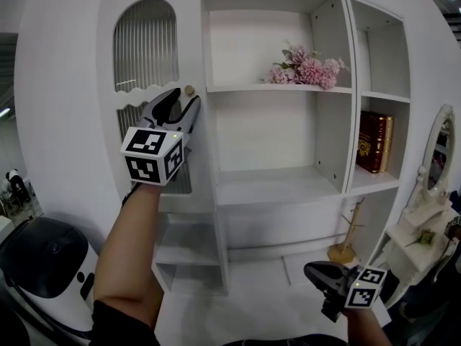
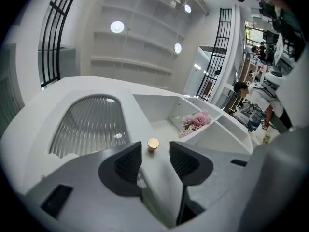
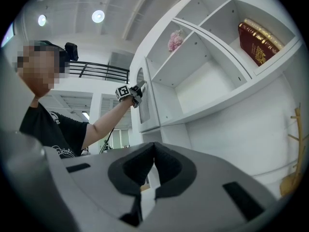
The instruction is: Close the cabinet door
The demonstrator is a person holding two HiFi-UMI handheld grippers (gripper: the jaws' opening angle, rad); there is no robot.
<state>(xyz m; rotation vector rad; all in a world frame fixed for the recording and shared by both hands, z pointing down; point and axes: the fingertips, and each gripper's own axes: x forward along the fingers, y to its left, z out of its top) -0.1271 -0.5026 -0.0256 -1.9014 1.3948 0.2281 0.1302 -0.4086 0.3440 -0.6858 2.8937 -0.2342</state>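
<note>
Beside the open white shelves, the white cabinet door with arched ribbed-glass panels (image 1: 148, 56) is faced by the left gripper (image 1: 183, 103). Its jaws are spread, and the small round brass knob (image 2: 153, 144) sits ungrasped just ahead. Left unpressed, the door might stay ajar or swing back. The right gripper (image 3: 153, 153) is held low, clenched on nothing.

In the white cabinet (image 1: 325, 121), the upper shelf (image 1: 245, 89) bears a bunch of pink flowers (image 1: 308, 69) at its right end, a dark red book (image 1: 374, 143) stands upright on the narrow right-hand shelf (image 1: 371, 181), and a wooden stand (image 1: 347, 238) sits on the ledge (image 1: 288, 265) below
</note>
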